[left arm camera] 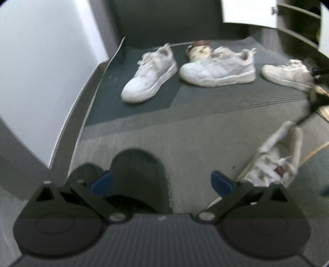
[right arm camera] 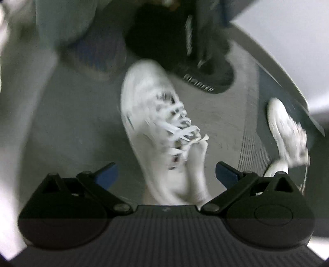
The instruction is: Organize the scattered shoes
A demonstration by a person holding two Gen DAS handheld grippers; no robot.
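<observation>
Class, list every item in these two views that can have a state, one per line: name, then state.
left tongs: open, empty
right tongs: open, astride a shoe, pads not pressing
laced white sneaker: between the right tongs, laces loose
black slipper: on the carpet
three white sneakers: on the mat, soles down
cupboard door: open

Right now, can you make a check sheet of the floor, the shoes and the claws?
Surface: grey and dark carpet, bare in the middle.
Job's things: three white sneakers in a rough row, left sneaker, middle sneaker, right sneaker; a fourth white sneaker lies heel-first between the right claw's fingers.
Clutter: a dark shoe beyond it; a patterned thing behind the middle sneaker, too blurred to name.
Claws: left claw open, nothing in it; right claw open, pads not pressing.
Cables: nothing seen.
Surroundings: white wall, open shelves.
</observation>
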